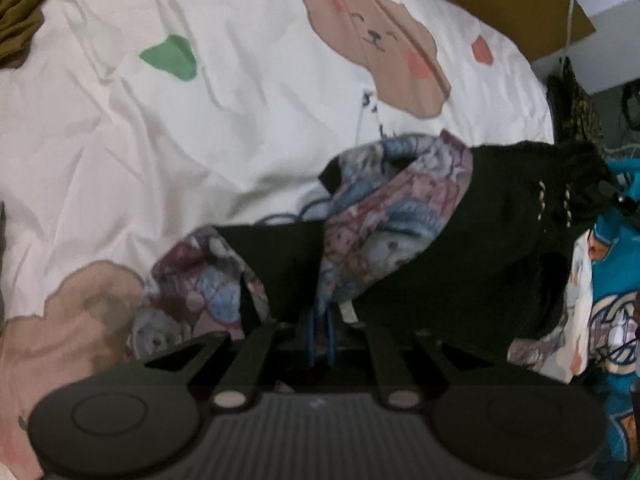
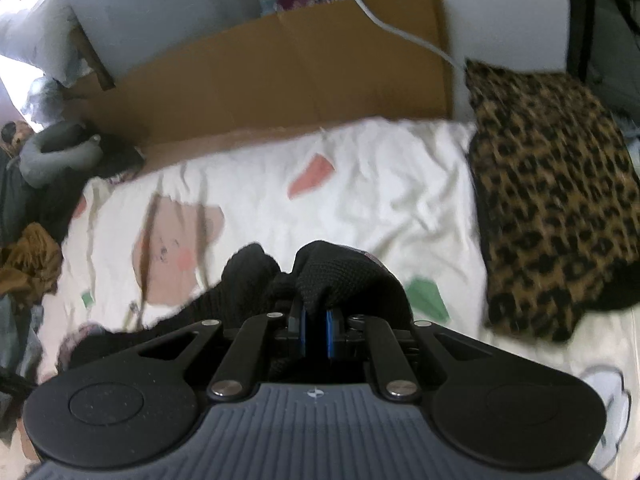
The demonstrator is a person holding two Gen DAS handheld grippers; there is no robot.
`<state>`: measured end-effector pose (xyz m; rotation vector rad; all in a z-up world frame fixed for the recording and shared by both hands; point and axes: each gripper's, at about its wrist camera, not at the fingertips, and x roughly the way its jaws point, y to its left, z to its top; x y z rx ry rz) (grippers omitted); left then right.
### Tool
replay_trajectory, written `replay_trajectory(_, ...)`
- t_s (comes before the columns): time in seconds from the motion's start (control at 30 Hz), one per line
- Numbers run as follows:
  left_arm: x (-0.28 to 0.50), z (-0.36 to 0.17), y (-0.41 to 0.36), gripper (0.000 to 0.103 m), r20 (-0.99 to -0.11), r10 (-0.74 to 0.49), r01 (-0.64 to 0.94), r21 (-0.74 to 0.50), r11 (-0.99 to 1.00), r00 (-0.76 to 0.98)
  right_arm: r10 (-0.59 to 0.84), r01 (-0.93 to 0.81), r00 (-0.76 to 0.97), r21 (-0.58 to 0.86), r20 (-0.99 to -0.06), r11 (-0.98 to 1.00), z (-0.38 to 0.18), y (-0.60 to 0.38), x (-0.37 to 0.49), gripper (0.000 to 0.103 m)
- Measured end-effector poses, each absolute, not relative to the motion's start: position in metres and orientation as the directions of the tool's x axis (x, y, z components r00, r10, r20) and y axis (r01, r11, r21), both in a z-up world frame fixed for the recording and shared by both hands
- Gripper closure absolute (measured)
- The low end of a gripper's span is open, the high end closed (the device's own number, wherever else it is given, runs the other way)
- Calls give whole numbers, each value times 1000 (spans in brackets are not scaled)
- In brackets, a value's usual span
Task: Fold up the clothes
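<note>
A black knit garment (image 1: 492, 240) with a blue-and-pink bear-print lining (image 1: 384, 220) hangs over the white cartoon bed sheet (image 1: 200, 120). My left gripper (image 1: 320, 332) is shut on a fold of the printed lining, its blue pads almost touching. In the right wrist view, black knit fabric (image 2: 340, 276) bunches over my right gripper (image 2: 314, 332), which is shut on it between its blue pads. The garment stretches between the two grippers, lifted off the sheet.
A leopard-print garment (image 2: 552, 208) lies at the right of the bed. A cardboard box (image 2: 288, 80) stands behind the bed, with a white cable (image 2: 400, 28) across it. Teal printed cloth (image 1: 616, 280) and brown clothes (image 2: 28, 260) lie at the edges.
</note>
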<state>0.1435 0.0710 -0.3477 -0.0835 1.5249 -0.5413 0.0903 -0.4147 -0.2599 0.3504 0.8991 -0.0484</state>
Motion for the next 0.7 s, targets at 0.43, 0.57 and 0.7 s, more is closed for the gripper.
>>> replay_trajectory(0.43, 143, -353, 76, 93, -936, -332, 287, -351, 891, -116, 131, 299, 522, 324, -843, 897, -320, -437, 30, 95)
replay_trajectory(0.57, 158, -330, 83, 90, -933, -355, 268, -355, 895, -51, 128, 297, 518, 318, -846, 900, -321, -434, 30, 95)
replay_trajectory(0.7, 173, -308, 79, 84, -931, -365, 270, -347, 898, 17, 126, 291, 521, 314, -844, 904, -320, -432, 29, 95)
